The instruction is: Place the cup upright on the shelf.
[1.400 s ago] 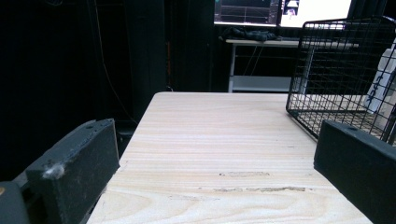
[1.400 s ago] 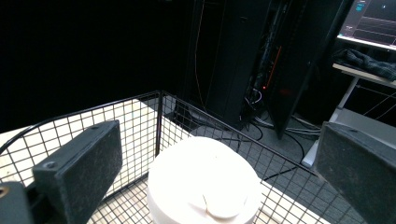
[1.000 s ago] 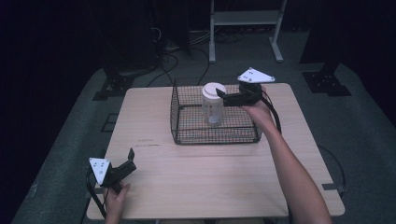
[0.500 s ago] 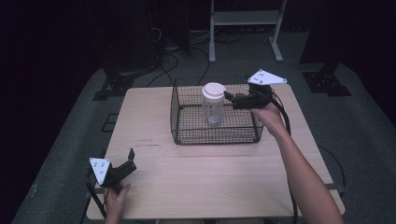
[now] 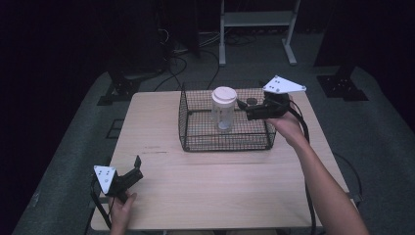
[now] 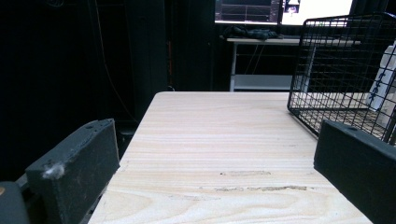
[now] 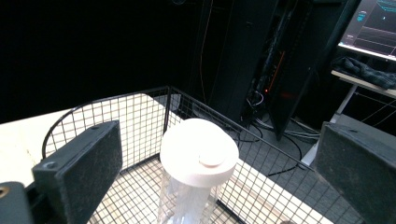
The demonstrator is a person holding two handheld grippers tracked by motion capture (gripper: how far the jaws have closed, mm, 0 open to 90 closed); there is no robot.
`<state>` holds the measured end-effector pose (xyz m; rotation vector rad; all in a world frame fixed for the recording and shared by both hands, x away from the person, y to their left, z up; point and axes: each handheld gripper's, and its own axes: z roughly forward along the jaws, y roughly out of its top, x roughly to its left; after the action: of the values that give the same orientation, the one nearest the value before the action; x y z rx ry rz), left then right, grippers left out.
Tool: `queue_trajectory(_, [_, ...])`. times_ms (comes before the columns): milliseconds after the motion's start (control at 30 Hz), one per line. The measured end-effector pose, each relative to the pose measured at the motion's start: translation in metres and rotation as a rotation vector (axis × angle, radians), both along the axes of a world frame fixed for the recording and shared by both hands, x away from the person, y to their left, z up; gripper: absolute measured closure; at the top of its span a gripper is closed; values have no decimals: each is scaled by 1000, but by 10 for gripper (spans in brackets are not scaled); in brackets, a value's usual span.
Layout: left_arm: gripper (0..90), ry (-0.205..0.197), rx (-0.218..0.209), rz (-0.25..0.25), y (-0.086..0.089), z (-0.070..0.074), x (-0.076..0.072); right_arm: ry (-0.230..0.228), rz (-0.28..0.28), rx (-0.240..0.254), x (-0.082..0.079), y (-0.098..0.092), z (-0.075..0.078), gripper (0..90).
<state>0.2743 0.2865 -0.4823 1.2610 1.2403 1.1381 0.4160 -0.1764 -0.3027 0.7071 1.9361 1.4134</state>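
Note:
A clear bottle with a white lid (image 5: 223,110) stands upright inside a black wire basket (image 5: 195,142) at the table's far middle. My right gripper (image 5: 243,108) hovers over the basket's right side, just right of the bottle's top, open and apart from it. In the right gripper view the lid (image 7: 199,151) sits between and beyond the spread jaws of that gripper (image 7: 217,140). My left gripper (image 5: 136,167) rests open near the table's front left corner. In the left gripper view that gripper (image 6: 215,154) has only bare wood between its jaws, with the basket (image 6: 336,60) ahead to the right.
The wooden table (image 5: 220,186) has open surface in front of and left of the basket. A white metal frame (image 5: 254,19) and cables lie on the floor beyond the far edge. A lit monitor (image 6: 280,7) stands on a desk in the background.
My right gripper has drawn back a little to the right, away from the bottle's lid. The bottle stands still in the basket. The left gripper has not moved.

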Motion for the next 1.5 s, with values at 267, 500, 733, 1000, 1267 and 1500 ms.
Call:
queue_trajectory(267, [0,1,1,0,0,0,0,12,-10,0,-5,-11,-9,5])
queue_trajectory(500, [0,1,7,0,0,0,0,22,-20,-3,-10,-22,-14,5])
queue_trajectory(733, [0,0,6,0,-1,0,0,21,-24,-4,-17,-30,-19,5])
queue_trajectory(1000, [0,-1,4,0,-1,0,0,29,-25,-14,-22,-35,-25,5])
queue_trajectory(1267, [0,1,9,-1,-1,0,0,32,-24,-28,-29,-41,-31,5])
queue_trajectory(1500, [0,0,10,-1,-1,0,0,33,-29,-26,-35,-47,-37,5])
